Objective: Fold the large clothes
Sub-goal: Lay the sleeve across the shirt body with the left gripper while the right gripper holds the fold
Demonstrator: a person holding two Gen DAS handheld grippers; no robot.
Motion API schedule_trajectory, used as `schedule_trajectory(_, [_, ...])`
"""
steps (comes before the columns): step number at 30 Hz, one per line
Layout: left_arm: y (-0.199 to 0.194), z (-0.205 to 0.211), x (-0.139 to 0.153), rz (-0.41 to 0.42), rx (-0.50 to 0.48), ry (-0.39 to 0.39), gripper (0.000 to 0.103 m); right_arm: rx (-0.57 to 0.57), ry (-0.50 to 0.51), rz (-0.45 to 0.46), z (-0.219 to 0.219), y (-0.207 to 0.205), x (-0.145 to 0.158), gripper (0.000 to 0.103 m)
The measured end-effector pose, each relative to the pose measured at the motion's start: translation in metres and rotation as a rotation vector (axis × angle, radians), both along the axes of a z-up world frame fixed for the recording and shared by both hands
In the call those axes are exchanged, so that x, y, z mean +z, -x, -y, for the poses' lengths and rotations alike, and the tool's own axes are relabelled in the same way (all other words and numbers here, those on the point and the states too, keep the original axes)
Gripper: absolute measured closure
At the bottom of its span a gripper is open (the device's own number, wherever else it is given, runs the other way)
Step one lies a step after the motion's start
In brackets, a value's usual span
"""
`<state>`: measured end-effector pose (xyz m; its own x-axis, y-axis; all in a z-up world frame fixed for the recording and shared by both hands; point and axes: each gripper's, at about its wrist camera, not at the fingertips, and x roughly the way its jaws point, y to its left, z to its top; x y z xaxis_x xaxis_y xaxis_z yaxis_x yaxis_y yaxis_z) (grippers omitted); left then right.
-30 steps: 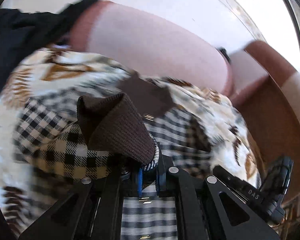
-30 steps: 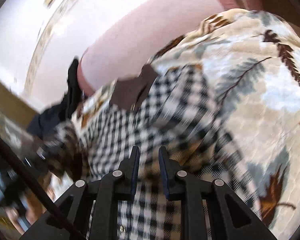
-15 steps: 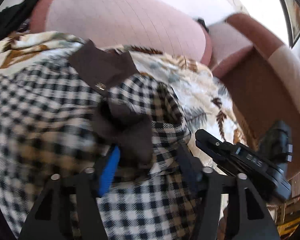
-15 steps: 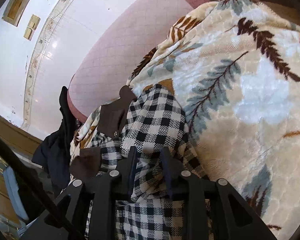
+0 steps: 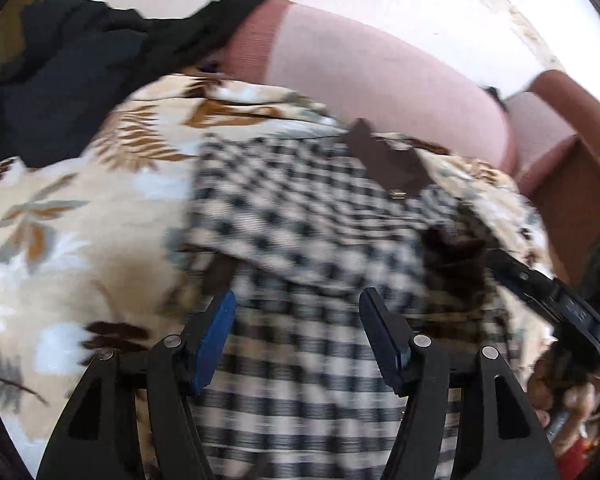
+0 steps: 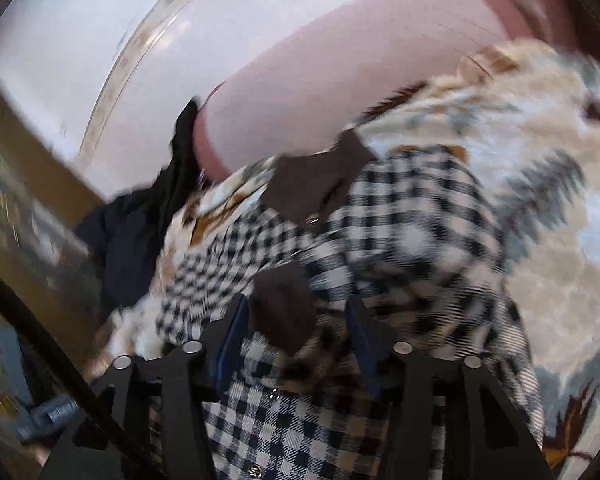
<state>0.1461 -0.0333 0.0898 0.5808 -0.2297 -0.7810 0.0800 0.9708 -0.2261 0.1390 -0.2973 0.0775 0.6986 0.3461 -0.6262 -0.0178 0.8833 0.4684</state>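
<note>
Leaf-print blanket (image 5: 72, 216), blurred checked garment (image 5: 300, 232), brown cuff (image 6: 284, 308) half-hidden between right tongs (image 6: 296, 320)

Checked garment (image 5: 300, 216): you see woven cloth, matt, in black, white and tan checks.
Collar (image 5: 388, 164): dark brown ribbed cloth, matt, at the garment's top edge, with a small shiny metal snap.
Cuff (image 6: 284, 304): the same brown ribbed cloth, lying on the garment.
Blanket (image 5: 80, 248): plush, soft-napped cloth with a leaf print, under the garment.
Sofa back (image 5: 372, 76): pink upholstery, matt, finely ribbed, beyond the blanket.
Dark clothes (image 5: 80, 68): matt black and navy cloth, at the blanket's far left.
Left gripper (image 5: 298, 312): matt black plastic, silver metal pins, blue pads.
Right gripper (image 6: 296, 320): you see the same finish.
</note>
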Motion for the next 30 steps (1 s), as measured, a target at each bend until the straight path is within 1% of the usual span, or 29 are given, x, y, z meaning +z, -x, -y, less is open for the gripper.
schedule_trajectory(1, [0.0, -0.005, -0.003, 0.0, 0.015, -0.019, 0.04, 0.007, 0.064, 0.007, -0.01, -0.001, -0.001, 0.036])
schedule_trajectory(2, [-0.002, -0.01, -0.006, 0.0, 0.033, -0.04, 0.04, -0.001, 0.183, 0.003, -0.024, -0.004, -0.004, 0.036])
schedule_trajectory(3, [-0.002, -0.013, -0.008, 0.0, 0.041, -0.049, 0.04, -0.014, 0.244, -0.005, -0.03, -0.005, -0.008, 0.038])
schedule_trajectory(4, [-0.005, -0.016, -0.011, -0.001, 0.051, -0.064, 0.04, -0.029, 0.289, -0.016, -0.033, -0.008, -0.013, 0.046])
schedule_trajectory(5, [-0.006, -0.019, -0.014, -0.004, 0.062, -0.082, 0.04, -0.051, 0.306, -0.053, -0.031, -0.013, -0.02, 0.082])
schedule_trajectory(6, [-0.008, -0.02, -0.016, -0.006, 0.068, -0.092, 0.04, -0.091, 0.289, -0.084, -0.024, -0.016, -0.024, 0.09])
schedule_trajectory(7, [-0.01, -0.022, -0.019, -0.009, 0.074, -0.1, 0.04, -0.128, 0.256, -0.086, -0.012, -0.015, -0.027, 0.09])
schedule_trajectory(8, [-0.011, -0.024, -0.021, -0.012, 0.08, -0.106, 0.04, -0.188, 0.191, -0.094, 0.005, -0.013, -0.028, 0.09])
schedule_trajectory(9, [-0.014, -0.026, -0.024, -0.017, 0.087, -0.11, 0.04, -0.239, 0.134, -0.11, 0.023, -0.01, -0.03, 0.094])
schedule_trajectory(10, [-0.016, -0.028, -0.027, -0.021, 0.094, -0.111, 0.04, -0.273, 0.086, -0.12, 0.035, -0.008, -0.032, 0.094])
schedule_trajectory(12, [-0.02, -0.035, -0.032, -0.036, 0.112, -0.103, 0.04, -0.37, -0.049, -0.154, 0.071, 0.001, -0.041, 0.094])
schedule_trajectory(13, [-0.022, -0.038, -0.035, -0.046, 0.119, -0.097, 0.04, -0.407, -0.123, -0.176, 0.087, 0.005, -0.049, 0.094])
schedule_trajectory(14, [-0.023, -0.041, -0.038, -0.056, 0.128, -0.09, 0.04, -0.424, -0.168, -0.193, 0.097, 0.007, -0.053, 0.094])
schedule_trajectory(15, [-0.025, -0.045, -0.04, -0.066, 0.135, -0.079, 0.04, -0.453, -0.191, -0.212, 0.107, 0.01, -0.057, 0.095])
schedule_trajectory(16, [-0.026, -0.047, -0.041, -0.071, 0.139, -0.068, 0.04, -0.486, -0.169, -0.222, 0.113, 0.013, -0.056, 0.097])
schedule_trajectory(18, [-0.026, -0.049, -0.04, -0.071, 0.143, -0.05, 0.04, -0.549, -0.122, -0.226, 0.123, 0.019, -0.048, 0.097])
schedule_trajectory(19, [-0.027, -0.05, -0.038, -0.067, 0.142, -0.041, 0.04, -0.581, -0.104, -0.223, 0.128, 0.022, -0.043, 0.097])
schedule_trajectory(20, [-0.029, -0.049, -0.036, -0.062, 0.139, -0.034, 0.04, -0.612, -0.078, -0.199, 0.133, 0.027, -0.035, 0.097])
schedule_trajectory(21, [-0.031, -0.047, -0.034, -0.057, 0.135, -0.03, 0.04, -0.611, -0.059, -0.158, 0.133, 0.029, -0.025, 0.097])
schedule_trajectory(23, [-0.039, -0.041, -0.028, -0.039, 0.127, -0.026, 0.04, -0.554, -0.059, -0.076, 0.126, 0.027, -0.01, 0.094])
schedule_trajectory(24, [-0.043, -0.038, -0.025, -0.031, 0.125, -0.027, 0.04, -0.472, -0.094, -0.02, 0.116, 0.022, -0.002, 0.094])
schedule_trajectory(25, [-0.047, -0.034, -0.022, -0.024, 0.122, -0.027, 0.04, -0.425, -0.111, -0.003, 0.109, 0.017, -0.001, 0.094])
schedule_trajectory(26, [-0.054, -0.026, -0.018, -0.013, 0.11, -0.031, 0.04, -0.323, -0.136, 0.008, 0.093, 0.006, -0.002, 0.094])
schedule_trajectory(27, [-0.059, -0.02, -0.016, -0.009, 0.1, -0.04, 0.04, -0.232, -0.156, -0.001, 0.078, -0.004, -0.007, 0.092])
schedule_trajectory(28, [-0.067, -0.012, -0.016, -0.006, 0.086, -0.06, 0.04, -0.165, -0.162, -0.021, 0.067, -0.013, -0.014, 0.089])
schedule_trajectory(29, [-0.074, -0.004, -0.017, -0.006, 0.076, -0.081, 0.04, -0.127, -0.141, -0.043, 0.054, -0.022, -0.022, 0.087])
schedule_trajectory(30, [-0.08, 0.002, -0.019, -0.01, 0.069, -0.097, 0.04, -0.106, -0.099, -0.061, 0.043, -0.029, -0.03, 0.087])
